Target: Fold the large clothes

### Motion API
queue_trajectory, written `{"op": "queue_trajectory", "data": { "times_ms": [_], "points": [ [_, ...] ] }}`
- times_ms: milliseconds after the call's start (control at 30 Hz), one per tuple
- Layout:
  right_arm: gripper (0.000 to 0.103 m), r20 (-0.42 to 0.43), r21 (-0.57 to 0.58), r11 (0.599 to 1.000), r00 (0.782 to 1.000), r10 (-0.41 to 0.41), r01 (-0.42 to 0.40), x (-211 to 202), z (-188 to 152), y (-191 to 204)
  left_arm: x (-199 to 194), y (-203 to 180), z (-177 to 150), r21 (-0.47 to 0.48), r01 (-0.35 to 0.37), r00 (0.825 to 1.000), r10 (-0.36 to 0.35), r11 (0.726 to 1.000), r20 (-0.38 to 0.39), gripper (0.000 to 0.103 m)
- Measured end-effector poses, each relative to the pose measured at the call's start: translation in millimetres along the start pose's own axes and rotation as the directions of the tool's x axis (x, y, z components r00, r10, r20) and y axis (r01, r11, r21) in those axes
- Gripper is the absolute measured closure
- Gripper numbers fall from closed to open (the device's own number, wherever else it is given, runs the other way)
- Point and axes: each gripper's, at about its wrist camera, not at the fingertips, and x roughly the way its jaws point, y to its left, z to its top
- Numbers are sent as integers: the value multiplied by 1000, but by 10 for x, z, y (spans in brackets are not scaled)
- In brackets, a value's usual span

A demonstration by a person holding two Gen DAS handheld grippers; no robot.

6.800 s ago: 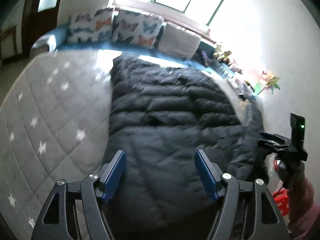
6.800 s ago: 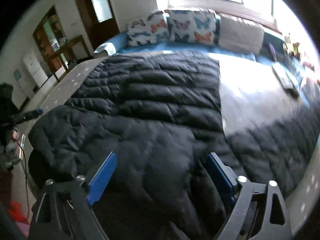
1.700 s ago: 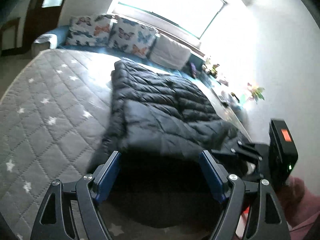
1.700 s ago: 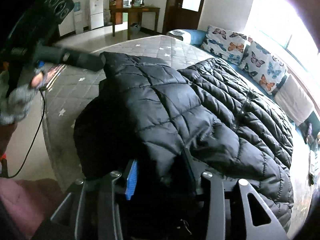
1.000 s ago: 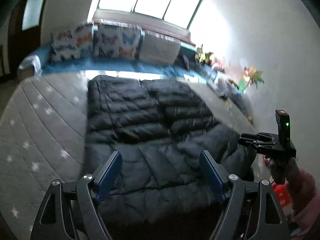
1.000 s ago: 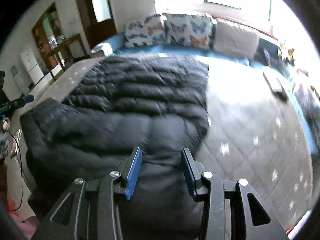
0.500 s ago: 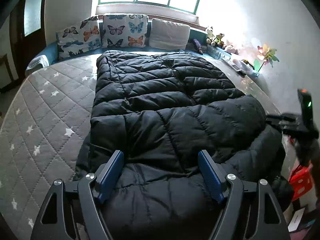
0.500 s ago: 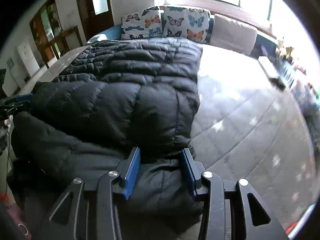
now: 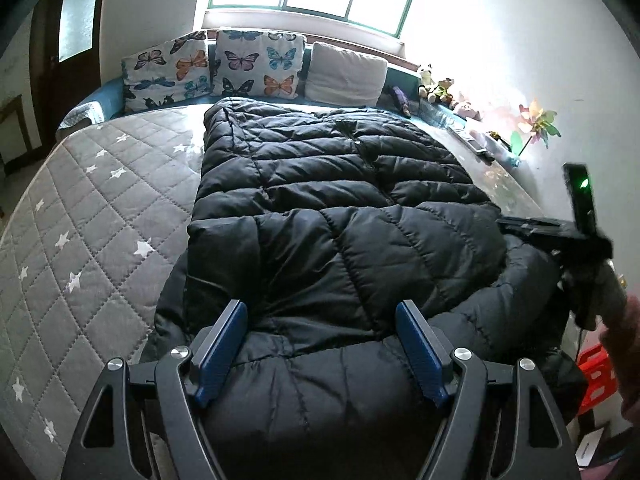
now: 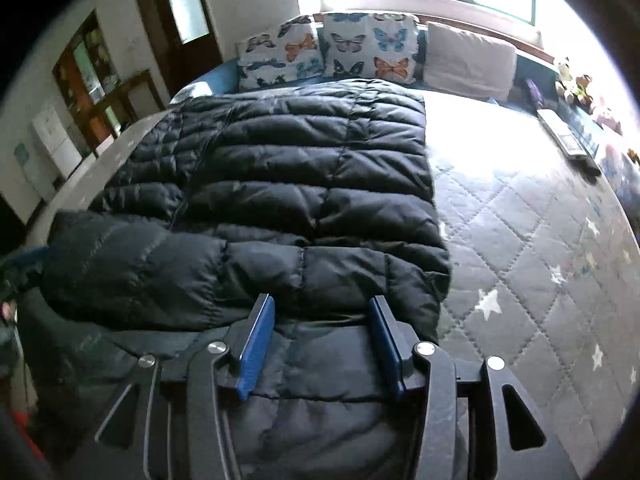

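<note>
In the left wrist view, the jacket [image 9: 336, 208] now lies on the bed [image 9: 92, 216], its near part folded over; my left gripper [image 9: 320, 344] hovers open. In the right wrist view, my right gripper [image 10: 320, 340] is opening, fingers [image 10: 258, 340] releasing the fold.

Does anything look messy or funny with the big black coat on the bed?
A bit. The black puffer coat is folded over itself, but its near end spills off the edge of the mattress in a lumpy heap instead of lying flat. Nothing looks torn or spilled.
</note>
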Motion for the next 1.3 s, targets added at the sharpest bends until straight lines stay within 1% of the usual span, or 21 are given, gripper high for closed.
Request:
{"op": "queue_trajectory", "data": {
  "times_ms": [67,100,133,167,267,300,333,433,500,567,600,667,733,800,867,933,1000,1100,1200,1267,1300],
  "points": [
    [50,6,21,999,1000,-30,30,-151,57,29,-29,-42,19,10,-21,1000,22,1000,-9,22],
    [50,23,17,999,999,-28,27,-248,88,82,-55,-62,47,12,-27,1000,27,1000,-13,22],
    [50,39,-1,1000,999,-2,2,-331,115,155,-109,-90,95,11,-23,1000,23,1000,-11,22],
    [50,49,-25,999,999,22,-21,-380,143,250,-174,-114,148,5,-8,1000,8,1000,0,22],
    [50,59,-115,991,996,70,-63,-433,227,609,-367,-209,313,-18,81,995,-80,997,56,22],
    [50,52,-136,987,995,90,-82,-416,238,702,-390,-274,380,-17,119,991,-117,993,66,22],
    [50,35,-161,981,993,115,-108,-368,249,815,-380,-324,411,-8,133,989,-132,991,63,22],
    [50,-11,-246,962,992,122,-121,-181,234,1107,-139,-470,492,20,158,987,-159,987,13,22],
    [50,-30,-307,947,995,92,-97,-42,193,1278,108,-488,480,16,148,988,-147,989,-42,22],
    [50,-41,-342,937,997,61,-71,89,147,1356,286,-482,433,21,111,992,-110,994,-68,23],
    [50,-55,-341,937,997,54,-69,155,140,1352,363,-475,400,23,99,992,-97,995,-77,24],
    [50,-82,-332,940,995,51,-75,259,119,1313,454,-459,333,43,88,994,-84,995,-76,23],
    [50,-89,-318,945,994,58,-83,295,116,1286,519,-481,290,69,69,995,-64,995,-72,23],
    [50,-86,-303,948,993,77,-100,222,142,1250,543,-486,265,82,64,996,-59,995,-71,23],
    [50,-71,-270,954,991,113,-129,24,148,1167,555,-445,245,69,79,995,-74,994,-67,23],
    [50,-54,-268,957,994,96,-107,-176,113,1097,567,-422,236,66,87,995,-83,994,-63,23],
    [50,-47,-272,959,996,71,-81,-351,42,1026,583,-430,235,74,80,995,-75,994,-61,23],
    [48,-52,-270,963,999,3,-17,-544,-134,846,564,-437,219,89,70,996,-65,994,-54,23],
    [48,-65,-249,968,997,-41,24,-508,-310,715,552,-452,193,99,63,997,-59,993,-47,22],
    [48,-83,-210,978,996,-32,14,-371,-452,617,562,-478,178,112,50,998,-45,992,-43,22],
    [48,-77,-199,980,997,-20,5,-333,-512,596,562,-496,167,121,40,999,-35,992,-41,22]
  ]
}}
